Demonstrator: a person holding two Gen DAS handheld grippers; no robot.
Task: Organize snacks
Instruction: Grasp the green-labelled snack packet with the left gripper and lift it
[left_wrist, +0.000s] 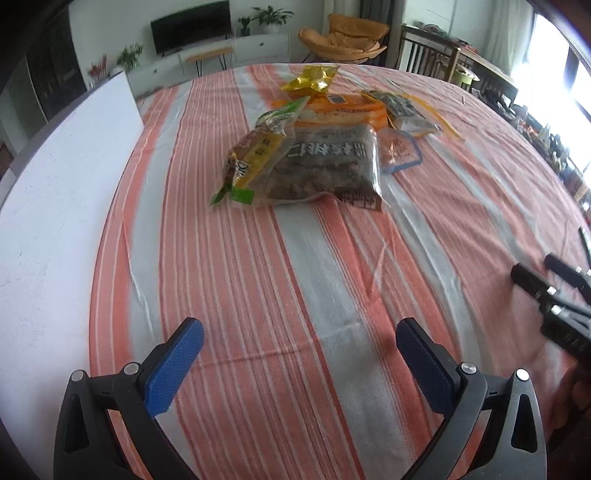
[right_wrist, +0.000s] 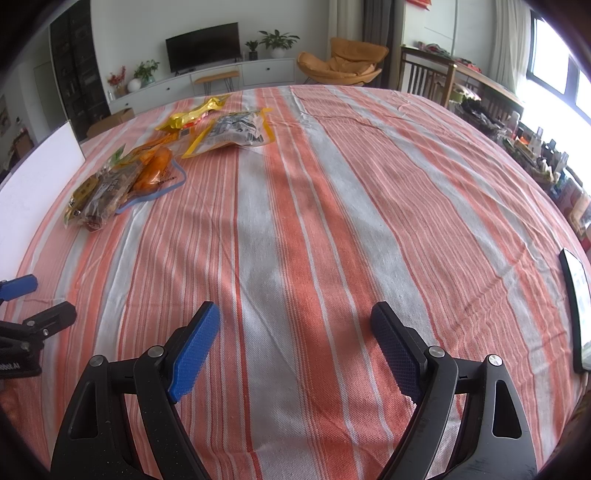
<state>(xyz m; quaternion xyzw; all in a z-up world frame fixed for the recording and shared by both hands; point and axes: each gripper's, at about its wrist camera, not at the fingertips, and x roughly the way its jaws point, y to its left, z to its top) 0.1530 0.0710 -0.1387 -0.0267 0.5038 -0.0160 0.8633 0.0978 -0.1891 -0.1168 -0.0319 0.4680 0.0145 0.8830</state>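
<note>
Snack packets (left_wrist: 310, 147) lie heaped together on the striped cloth (left_wrist: 280, 280), toward its far left part as I see it from the right wrist camera, and well apart from both my tools. At the front of the heap sits a clear bag of dark pieces (left_wrist: 325, 166), with a yellow-and-green packet (left_wrist: 255, 155) leaning across its left end. Behind them I see an orange-edged pack (left_wrist: 343, 109) and a crumpled gold wrapper (left_wrist: 314, 77); a pouch with a blue rim (left_wrist: 400, 149) lies just beside the dark bag on its right, and a yellow-trimmed bag (right_wrist: 240, 131) rests a little farther back. My left gripper (left_wrist: 299, 347) hangs over bare cloth with its blue pads spread and nothing between them. My right gripper (right_wrist: 295, 339) is likewise spread wide, empty, above the cloth. A white board (left_wrist: 55, 206) borders the cloth's left side. At the right edge lies a dark flat phone-like thing (right_wrist: 578, 306).
</note>
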